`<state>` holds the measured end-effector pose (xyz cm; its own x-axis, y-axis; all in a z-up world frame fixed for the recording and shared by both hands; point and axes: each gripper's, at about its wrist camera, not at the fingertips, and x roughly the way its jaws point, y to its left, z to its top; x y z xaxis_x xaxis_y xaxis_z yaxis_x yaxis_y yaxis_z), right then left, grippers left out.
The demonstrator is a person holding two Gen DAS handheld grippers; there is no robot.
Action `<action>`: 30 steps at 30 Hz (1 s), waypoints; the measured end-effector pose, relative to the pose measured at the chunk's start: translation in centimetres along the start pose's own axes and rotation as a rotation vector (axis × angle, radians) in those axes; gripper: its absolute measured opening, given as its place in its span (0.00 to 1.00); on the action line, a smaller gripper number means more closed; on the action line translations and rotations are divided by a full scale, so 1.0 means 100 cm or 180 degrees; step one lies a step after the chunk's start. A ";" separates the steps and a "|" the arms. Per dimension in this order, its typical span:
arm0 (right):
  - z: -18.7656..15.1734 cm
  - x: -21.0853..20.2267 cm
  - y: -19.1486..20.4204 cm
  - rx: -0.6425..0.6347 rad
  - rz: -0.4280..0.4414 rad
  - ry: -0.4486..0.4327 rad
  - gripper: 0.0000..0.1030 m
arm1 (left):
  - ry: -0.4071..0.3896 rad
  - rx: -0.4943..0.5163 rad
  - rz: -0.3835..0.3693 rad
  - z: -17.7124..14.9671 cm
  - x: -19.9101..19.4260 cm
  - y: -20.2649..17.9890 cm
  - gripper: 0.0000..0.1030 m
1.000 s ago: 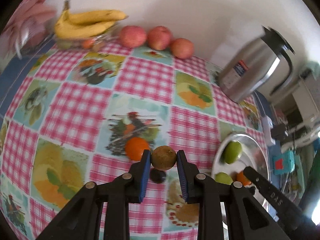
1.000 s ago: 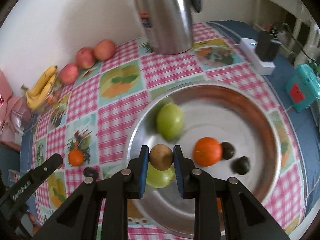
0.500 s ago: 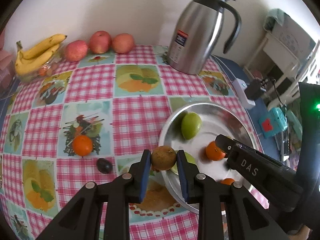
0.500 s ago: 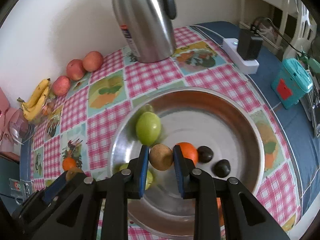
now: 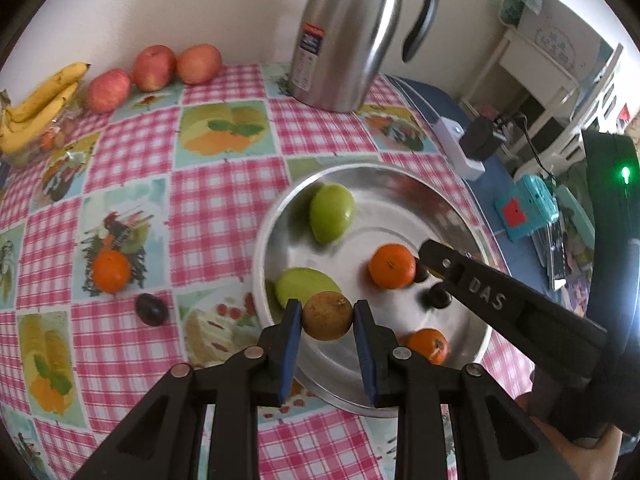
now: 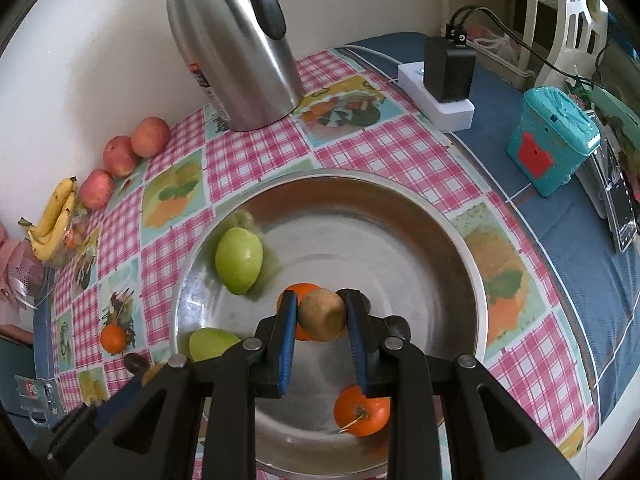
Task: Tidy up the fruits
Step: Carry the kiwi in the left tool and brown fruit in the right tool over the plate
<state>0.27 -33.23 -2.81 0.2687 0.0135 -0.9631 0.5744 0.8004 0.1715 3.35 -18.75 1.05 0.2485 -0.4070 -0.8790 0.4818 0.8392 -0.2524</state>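
Note:
My left gripper (image 5: 326, 318) is shut on a brown kiwi (image 5: 327, 315), held above the near left rim of the steel bowl (image 5: 400, 184). My right gripper (image 6: 322, 314) is shut on a second brown kiwi (image 6: 323, 315) over the middle of the bowl (image 6: 440, 216). In the bowl lie two green fruits (image 6: 239, 261) (image 5: 304, 286), two oranges (image 5: 391, 266) (image 6: 362, 410) and dark plums (image 5: 438, 298). On the cloth left of the bowl sit an orange (image 5: 111, 271) and a dark plum (image 5: 151, 309).
A steel thermos jug (image 5: 344, 36) stands behind the bowl. Three red apples (image 5: 154, 67) and bananas (image 5: 36, 106) line the wall at the far left. A white power strip with a black plug (image 6: 444, 84) and a teal box (image 6: 552, 140) sit to the right.
My left gripper has swung right with its kiwi, from over the cloth to the bowl's rim. My right gripper has carried its kiwi from the bowl's left side toward its middle.

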 end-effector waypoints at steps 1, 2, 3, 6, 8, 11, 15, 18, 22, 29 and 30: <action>0.000 0.001 -0.001 0.0006 -0.0006 0.0004 0.25 | 0.0021 0.0017 -0.0005 -0.001 0.002 -0.002 0.28; 0.000 0.002 -0.001 0.0010 -0.0012 0.0004 0.25 | 0.0041 0.0036 -0.0003 -0.002 0.005 -0.005 0.28; 0.000 0.002 0.000 0.0007 -0.0013 0.0001 0.25 | 0.0062 0.0056 -0.0002 -0.003 0.007 -0.007 0.28; 0.000 0.002 0.000 -0.0011 -0.0025 -0.0010 0.25 | 0.0114 0.0073 0.0016 -0.005 0.013 -0.009 0.28; -0.001 0.003 -0.001 -0.0014 -0.0043 0.0000 0.25 | 0.0151 0.0053 0.0026 -0.006 0.017 -0.008 0.28; -0.002 0.004 -0.001 -0.0017 -0.0043 0.0029 0.25 | 0.0192 0.0022 0.0020 -0.007 0.021 -0.006 0.28; -0.003 0.006 0.001 -0.0052 -0.0045 0.0075 0.25 | 0.0234 0.0003 0.0010 -0.008 0.025 -0.006 0.28; -0.005 0.008 0.003 -0.0075 -0.0034 0.0118 0.25 | 0.0259 -0.0002 0.0003 -0.009 0.028 -0.006 0.28; -0.007 0.008 0.003 -0.0090 -0.0027 0.0172 0.25 | 0.0286 -0.0005 -0.0001 -0.009 0.031 -0.006 0.28; -0.013 0.012 0.004 -0.0133 0.0028 0.0319 0.26 | 0.0374 0.0016 -0.0005 -0.011 0.040 -0.009 0.28; -0.014 0.012 0.004 -0.0132 0.0039 0.0339 0.26 | 0.0385 0.0019 -0.0004 -0.012 0.041 -0.010 0.28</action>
<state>-0.27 -32.03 -4.23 0.1907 0.0852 -0.9779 0.5386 0.8238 0.1768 2.90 -20.79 -2.78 0.1448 -0.3613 -0.9211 0.4871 0.8363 -0.2515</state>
